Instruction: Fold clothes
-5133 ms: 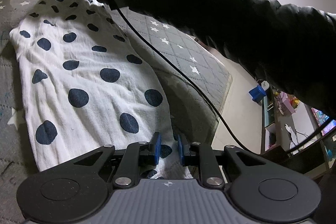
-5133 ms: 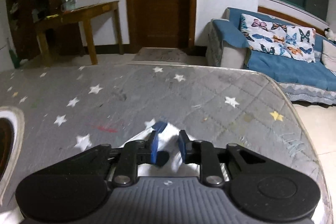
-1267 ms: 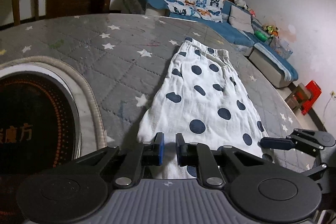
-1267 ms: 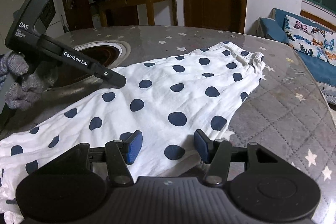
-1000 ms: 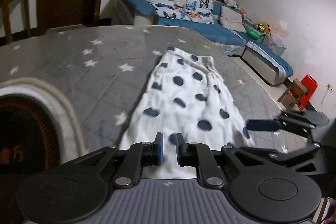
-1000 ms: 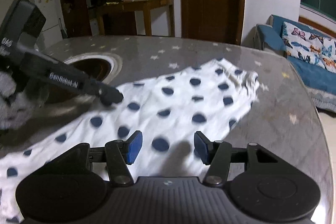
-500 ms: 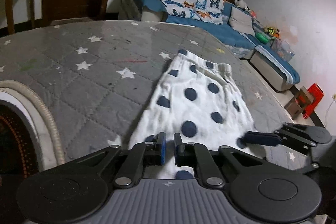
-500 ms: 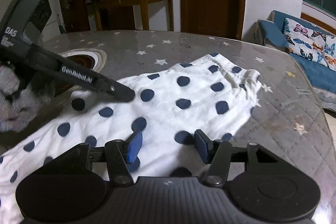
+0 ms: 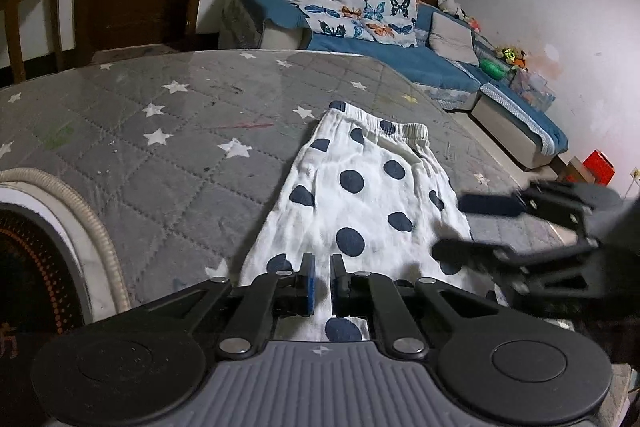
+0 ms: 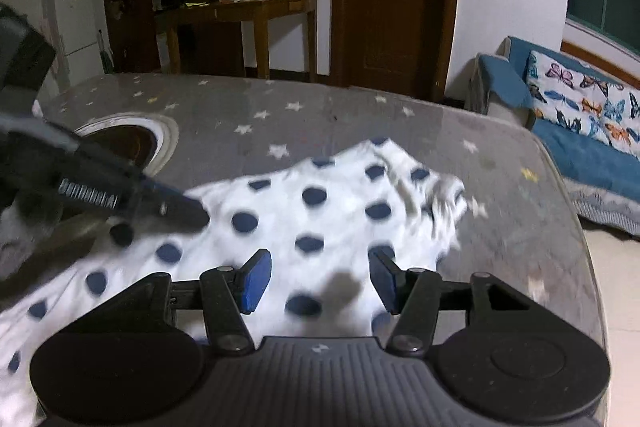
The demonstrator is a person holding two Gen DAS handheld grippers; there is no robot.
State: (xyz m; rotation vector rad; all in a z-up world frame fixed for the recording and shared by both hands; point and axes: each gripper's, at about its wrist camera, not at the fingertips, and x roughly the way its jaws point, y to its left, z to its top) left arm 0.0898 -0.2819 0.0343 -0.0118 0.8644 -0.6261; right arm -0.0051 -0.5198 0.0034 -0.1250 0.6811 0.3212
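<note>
White trousers with dark blue dots (image 9: 360, 203) lie flat on the grey star-patterned table (image 9: 168, 163), elastic waistband at the far end. My left gripper (image 9: 322, 283) has its jaws nearly closed over the near part of the cloth; a fold of cloth shows between the pads. My right gripper (image 10: 320, 285) is open, hovering over the right edge of the trousers (image 10: 320, 211). Each gripper shows in the other's view, the right one (image 9: 520, 231) and the left one (image 10: 120, 195), both blurred by motion.
A round inset hotplate (image 9: 36, 267) sits in the table at left, also in the right wrist view (image 10: 128, 139). A blue sofa (image 9: 400, 55) with butterfly cushions stands beyond the table. A wooden side table (image 10: 244, 23) and a door stand at the back.
Both grippers have moved forward along the trousers towards the waistband. The left stays closed on the cloth; the right, open since 1.3 s ago, has come closer to the left one.
</note>
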